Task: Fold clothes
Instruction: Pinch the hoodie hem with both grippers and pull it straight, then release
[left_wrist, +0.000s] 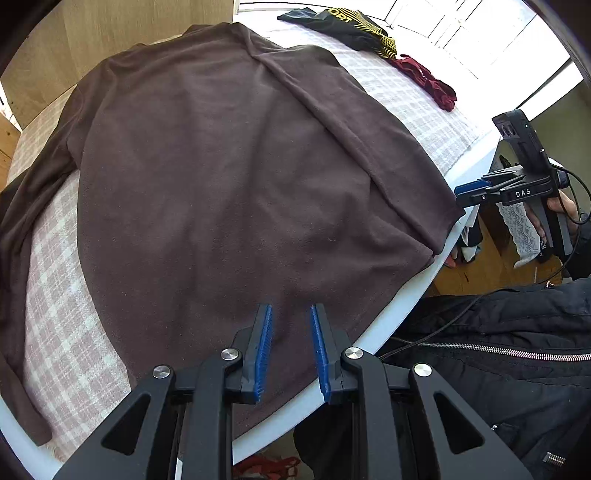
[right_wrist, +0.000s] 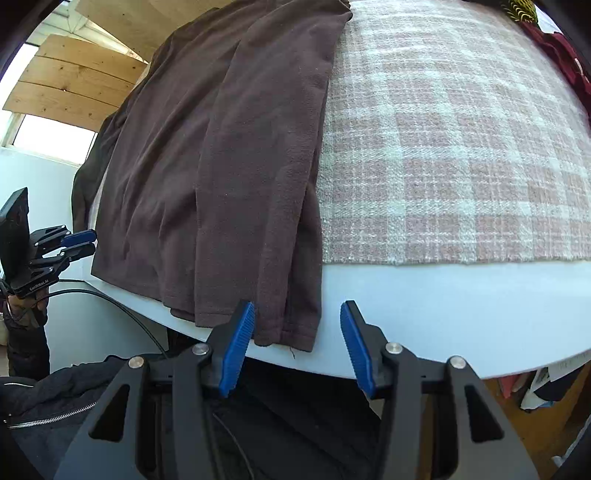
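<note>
A: Two views. Left wrist first: where is the shirt (left_wrist: 229, 158)?

B: Spread flat on the plaid cloth (left_wrist: 62, 295) over the table (left_wrist: 402, 306). Its long axis runs from the near hem away to the far collar. The right sleeve is already folded in along the body; the left sleeve (left_wrist: 22, 258) trails out loose toward the near left.

A: And the left gripper (left_wrist: 291, 347)?

B: It hangs over the near hem, jaws a narrow way apart, nothing between them, no cloth touched as far as I can tell. The right gripper (left_wrist: 476, 190) shows off the right edge of the table, beside the folded side.

A: Now the right wrist view.

B: The shirt (right_wrist: 229, 166) lies left and ahead, its near right corner hanging just over the table (right_wrist: 443, 314) edge. The right gripper (right_wrist: 297, 347) stands about half open and empty; that corner sits just beyond its left finger (right_wrist: 236, 343). The left gripper (right_wrist: 79, 243) is at the far left, nearly closed.

A: Which hand is better placed next?

B: I judge the left one: the loose sleeve lies on its side.
</note>
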